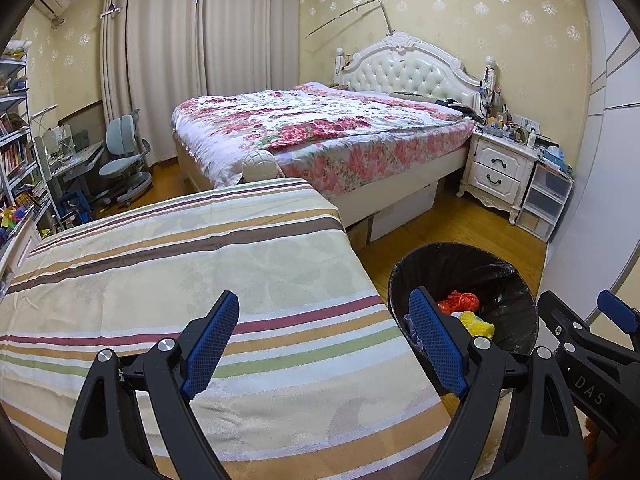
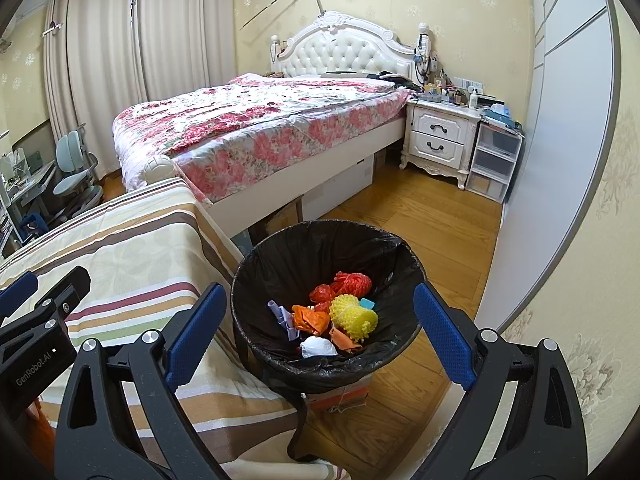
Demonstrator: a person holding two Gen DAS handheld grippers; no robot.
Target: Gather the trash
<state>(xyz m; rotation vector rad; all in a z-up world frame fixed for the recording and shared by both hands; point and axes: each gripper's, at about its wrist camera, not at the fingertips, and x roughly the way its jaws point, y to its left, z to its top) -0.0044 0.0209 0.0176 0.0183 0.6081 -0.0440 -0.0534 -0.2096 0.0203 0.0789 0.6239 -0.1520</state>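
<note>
A black-lined trash bin (image 2: 280,256) stands on the wood floor beside a striped-cloth table (image 1: 200,264). It holds several trash pieces: yellow foam net (image 2: 354,316), red net (image 2: 352,282), orange wrappers (image 2: 310,320), white crumpled paper (image 2: 318,347). The bin also shows in the left wrist view (image 1: 440,260). My right gripper (image 2: 320,332) is open and empty just above the bin's near rim. My left gripper (image 1: 324,340) is open and empty over the striped table's right edge. The right gripper's body shows at the left view's right edge (image 1: 592,344).
A floral bed (image 1: 320,132) with a white headboard stands behind. A white nightstand (image 2: 440,138) and plastic drawers (image 2: 494,160) stand at the far right by a white wardrobe (image 2: 560,120). A desk, chair (image 1: 124,160) and bookshelf are at the left.
</note>
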